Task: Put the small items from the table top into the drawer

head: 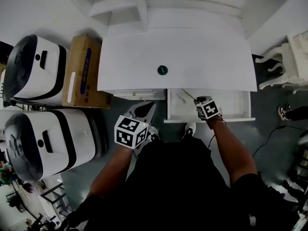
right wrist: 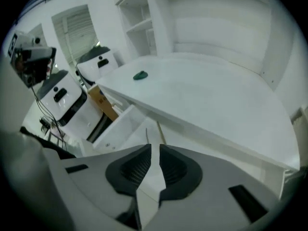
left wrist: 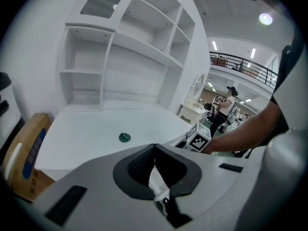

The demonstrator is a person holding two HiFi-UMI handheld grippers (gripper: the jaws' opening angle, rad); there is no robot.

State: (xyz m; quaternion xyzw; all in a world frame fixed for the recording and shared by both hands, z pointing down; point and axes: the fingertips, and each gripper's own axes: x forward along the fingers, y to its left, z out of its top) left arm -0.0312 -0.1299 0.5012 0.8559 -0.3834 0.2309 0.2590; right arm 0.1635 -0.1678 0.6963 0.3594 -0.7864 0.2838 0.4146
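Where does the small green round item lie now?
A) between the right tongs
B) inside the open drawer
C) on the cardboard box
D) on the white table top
D: the green item rests on the bare white table top, behind the open drawer, not in it.

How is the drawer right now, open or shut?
Open: the drawer sticks out from under the table top, its white inside showing.

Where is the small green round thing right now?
Head view: the green round thing lies on the white table top near its front edge, just behind the left corner of the open drawer.
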